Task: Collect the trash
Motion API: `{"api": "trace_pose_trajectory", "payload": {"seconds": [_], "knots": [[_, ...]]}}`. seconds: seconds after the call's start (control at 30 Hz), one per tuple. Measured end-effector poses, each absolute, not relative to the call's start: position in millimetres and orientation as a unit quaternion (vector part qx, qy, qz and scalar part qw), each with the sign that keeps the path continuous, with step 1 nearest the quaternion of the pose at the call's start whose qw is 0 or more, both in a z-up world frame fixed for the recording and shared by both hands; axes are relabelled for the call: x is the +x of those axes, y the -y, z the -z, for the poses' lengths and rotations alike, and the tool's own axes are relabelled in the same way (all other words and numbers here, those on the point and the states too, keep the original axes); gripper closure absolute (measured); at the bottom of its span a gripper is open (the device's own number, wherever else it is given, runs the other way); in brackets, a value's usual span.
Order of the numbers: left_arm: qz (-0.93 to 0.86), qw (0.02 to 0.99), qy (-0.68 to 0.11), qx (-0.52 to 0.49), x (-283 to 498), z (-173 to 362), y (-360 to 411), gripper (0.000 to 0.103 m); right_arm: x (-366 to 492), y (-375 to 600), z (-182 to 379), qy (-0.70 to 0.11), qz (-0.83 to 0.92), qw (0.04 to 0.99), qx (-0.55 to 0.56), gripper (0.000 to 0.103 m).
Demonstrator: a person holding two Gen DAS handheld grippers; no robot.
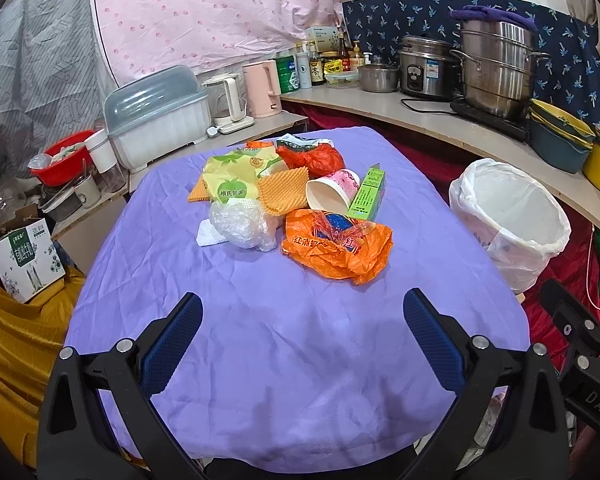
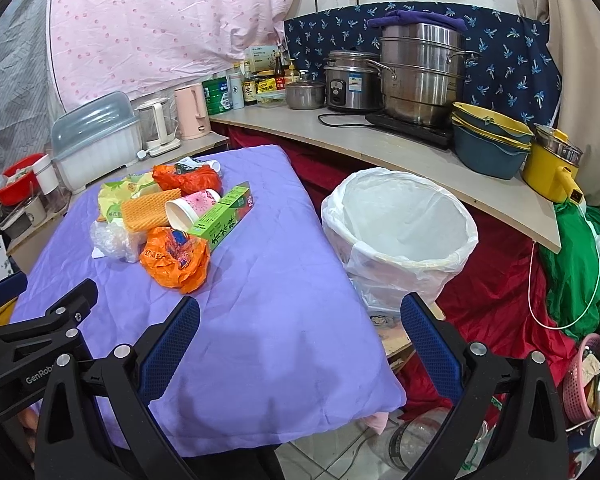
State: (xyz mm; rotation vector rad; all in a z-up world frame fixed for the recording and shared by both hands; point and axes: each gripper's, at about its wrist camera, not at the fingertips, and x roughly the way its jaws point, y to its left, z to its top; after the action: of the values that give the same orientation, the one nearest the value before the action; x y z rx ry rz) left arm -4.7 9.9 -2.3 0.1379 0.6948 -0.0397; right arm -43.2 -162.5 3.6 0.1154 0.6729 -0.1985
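**Trash heap on purple cloth, lined bin beside it; both grippers empty**

Left wrist view. Left gripper (image 1: 302, 312): fingers wide apart, nothing between them, above bare purple cloth (image 1: 292, 368). Ahead of the fingertips, the trash pile: orange plastic bag (image 1: 336, 246) nearest, clear plastic bag (image 1: 244, 224) just left of it, paper cup (image 1: 332, 192) on its side, green box (image 1: 368, 196) touching the cup's right, orange foam net (image 1: 282, 194), yellow-green wrapper (image 1: 232, 178), red bag (image 1: 316, 158) farthest. White-lined bin (image 1: 512, 220) stands beyond the right finger, off the cloth's edge. Only this view shows a printed carton (image 1: 28, 264) far left, on yellow fabric. Part of the other gripper's body shows at the lower right.

Right wrist view. Right gripper (image 2: 300, 312): fingers spread wide, empty, straddling the cloth's right edge (image 2: 340, 300). The bin (image 2: 400, 236) sits ahead of the right finger, its open mouth seen fully; the pile, led by the orange bag (image 2: 176, 260), lies ahead of the left finger. Shown here only: yellow pot (image 2: 552, 168), green bag (image 2: 576, 256), pink basket (image 2: 580, 376).
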Motion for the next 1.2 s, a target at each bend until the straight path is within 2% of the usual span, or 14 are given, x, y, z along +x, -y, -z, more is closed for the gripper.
{"api": "trace_pose_trajectory", "payload": {"seconds": [0.63,1.2], "knots": [[0.018,0.935,-0.348,0.061,5,3,-13,0.007,-34,178,-2,-0.331,0.103,0.936,0.058,0.007],[0.005,0.93,-0.366,0.037,38,16,-39,0.007,-5,180,20,-0.348,0.113,0.928,0.065,0.007]]}}
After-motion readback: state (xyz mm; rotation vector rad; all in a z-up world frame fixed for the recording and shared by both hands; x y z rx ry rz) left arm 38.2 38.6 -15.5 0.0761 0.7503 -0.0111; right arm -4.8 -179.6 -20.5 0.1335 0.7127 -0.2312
